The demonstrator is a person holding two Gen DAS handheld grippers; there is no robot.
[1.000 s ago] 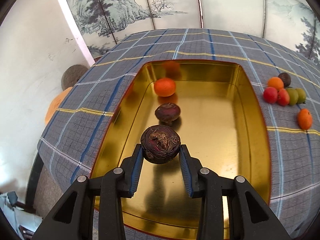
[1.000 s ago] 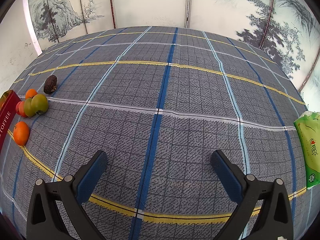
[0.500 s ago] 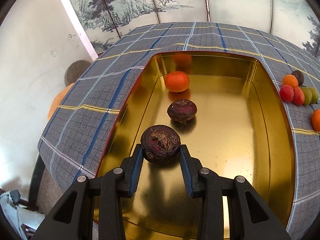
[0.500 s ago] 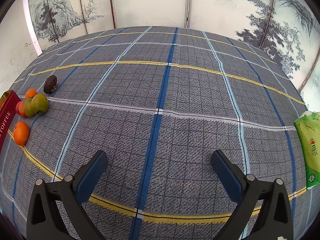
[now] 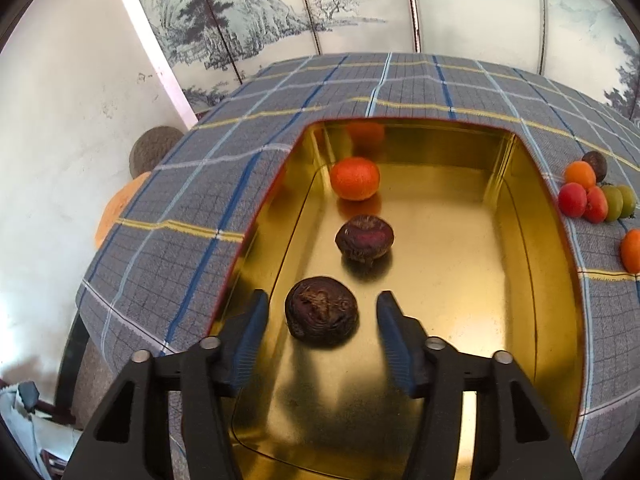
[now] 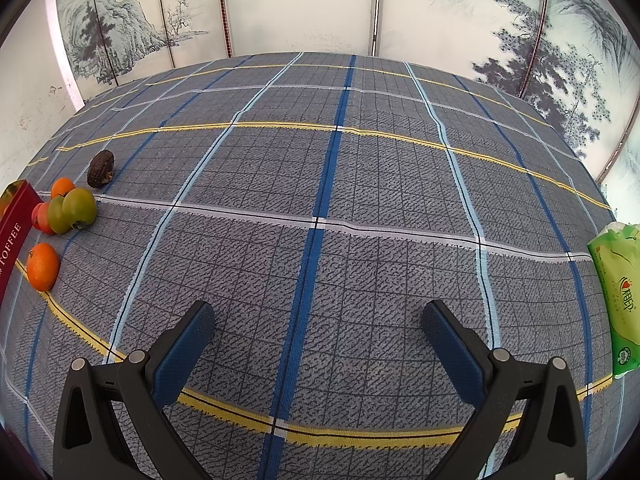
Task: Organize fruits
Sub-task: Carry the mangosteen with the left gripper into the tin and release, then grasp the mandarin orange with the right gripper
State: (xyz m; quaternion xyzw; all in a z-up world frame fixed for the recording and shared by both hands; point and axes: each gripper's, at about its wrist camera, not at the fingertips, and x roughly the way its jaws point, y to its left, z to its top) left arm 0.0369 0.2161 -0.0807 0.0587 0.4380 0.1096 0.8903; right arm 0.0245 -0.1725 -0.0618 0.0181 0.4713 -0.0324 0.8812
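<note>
A shiny gold metal tin (image 5: pixel 520 240) holds a bright orange round fruit (image 5: pixel 355 178) and two wrinkled dark maroon-brown fruits (image 5: pixel 321 312). The grey woven tablecloth (image 6: pixel 380 184) carries blue, white and yellow plaid lines. A green packet (image 6: pixel 616 296) lies far right.

Grey plaid tablecloth (image 6: pixel 360 184) w/ blue, yellow, white stripes, covers whole table. Behind: folding screen (image 6: pixel 304 8) w/ ink mountain + pine landscape, dark frame strips btwn panels. Green wet-wipe pack (image 6: pixel 616 296) flat on cloth at right edge. White wall (image 5: pixel 60 152) left of table, scuffed. Round brownish-grey thing (image 5: pixel 154 154) + orange thing (image 5: pixel 120 204) beyond table's left edge, partly hidden, can't ID.
</note>
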